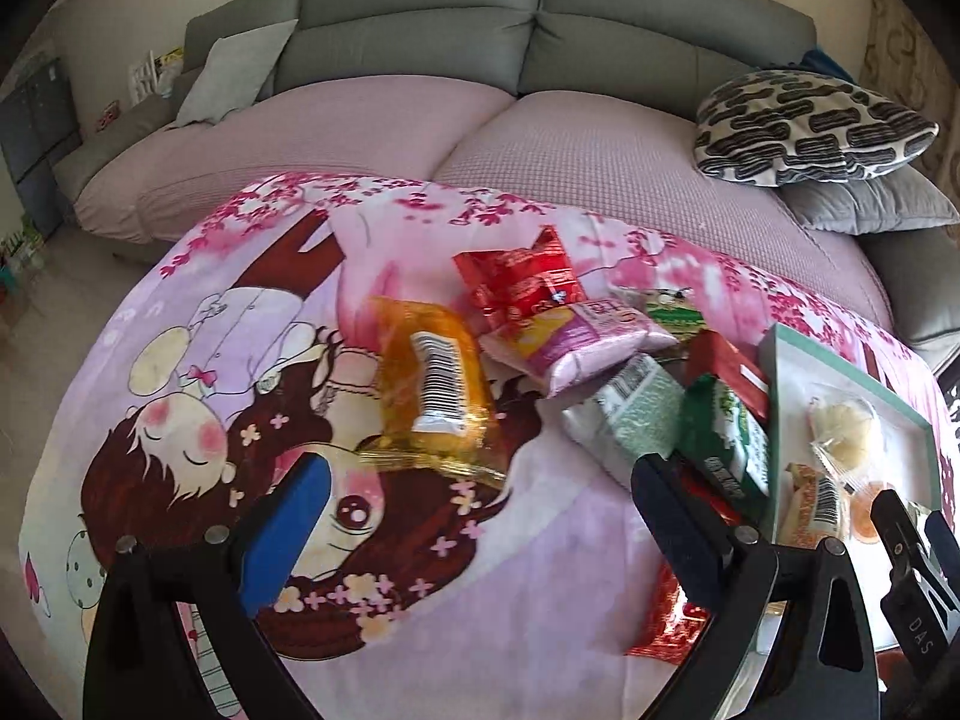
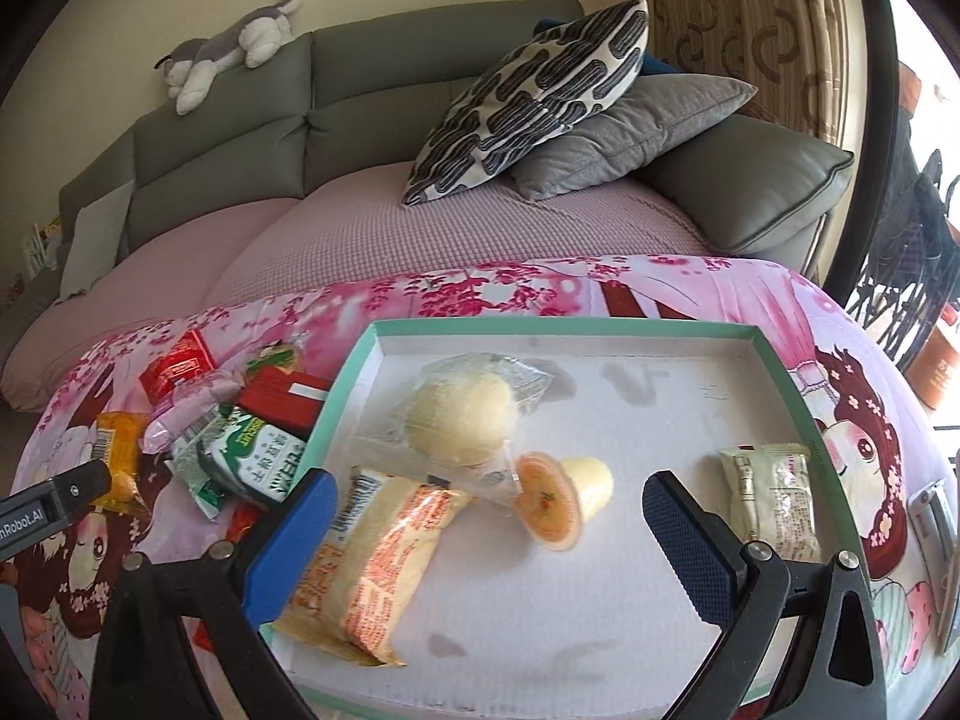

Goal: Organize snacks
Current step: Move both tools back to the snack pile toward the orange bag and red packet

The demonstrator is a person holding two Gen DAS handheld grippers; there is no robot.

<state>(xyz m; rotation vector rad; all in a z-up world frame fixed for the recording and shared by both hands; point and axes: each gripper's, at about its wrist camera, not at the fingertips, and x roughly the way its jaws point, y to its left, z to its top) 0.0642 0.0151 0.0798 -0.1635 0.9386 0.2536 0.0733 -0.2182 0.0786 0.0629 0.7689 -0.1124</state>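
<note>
Snacks (image 1: 576, 354) heaped at center right of the left wrist view, on a cartoon blanket (image 1: 198, 420). Four more in the tray (image 2: 744, 333). Left gripper (image 1: 480, 516) and right gripper (image 2: 489, 516) both released, empty.

A grey sofa (image 2: 372, 96) stands behind the surface, its seat under a pink checked cover (image 2: 372, 240). A black-and-white patterned cushion (image 2: 534, 102) leans on a grey cushion (image 2: 630, 126) at the sofa's right end, and a grey-and-white plush dog (image 2: 228, 54) lies along the backrest. A patterned curtain (image 2: 750, 30) hangs at the right.
</note>
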